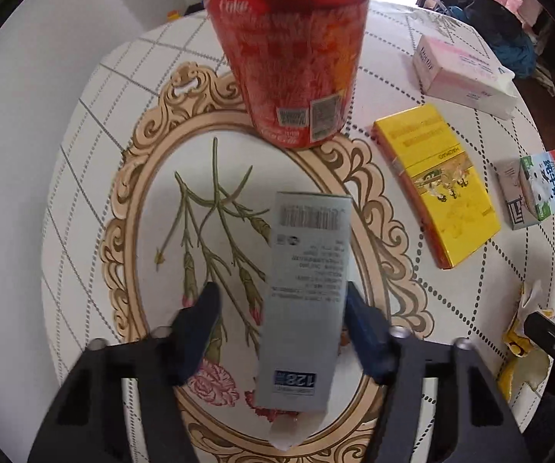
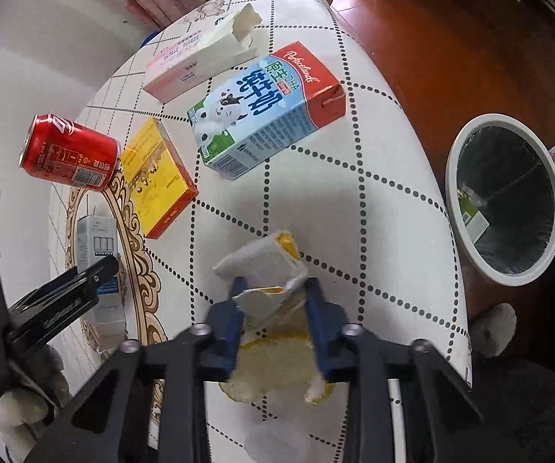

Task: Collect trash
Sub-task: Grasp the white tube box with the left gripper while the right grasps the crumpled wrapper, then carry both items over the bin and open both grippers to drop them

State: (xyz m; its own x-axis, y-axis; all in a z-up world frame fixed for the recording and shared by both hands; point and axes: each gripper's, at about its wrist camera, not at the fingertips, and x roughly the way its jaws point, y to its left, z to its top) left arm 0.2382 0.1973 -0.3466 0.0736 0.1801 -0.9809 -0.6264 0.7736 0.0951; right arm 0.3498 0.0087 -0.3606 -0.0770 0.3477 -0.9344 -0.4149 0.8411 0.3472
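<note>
A grey carton (image 1: 304,293) lies on the round table between the fingers of my left gripper (image 1: 281,301); the jaws are open around it, the right finger touching its side and the left one apart. The carton also shows in the right wrist view (image 2: 98,239). My right gripper (image 2: 275,289) is shut on a piece of yellow-and-white pomelo peel (image 2: 265,266), just above the table. A red cola can (image 1: 292,50) stands beyond the grey carton. A yellow box (image 1: 439,185), a milk carton (image 2: 265,112) and a pink-white box (image 2: 200,65) lie on the table.
A white-rimmed bin with a black liner (image 2: 505,196) stands on the wooden floor to the right of the table and holds a little trash. The table edge (image 2: 447,231) curves close by the right gripper. More peel (image 2: 277,370) lies under the right gripper.
</note>
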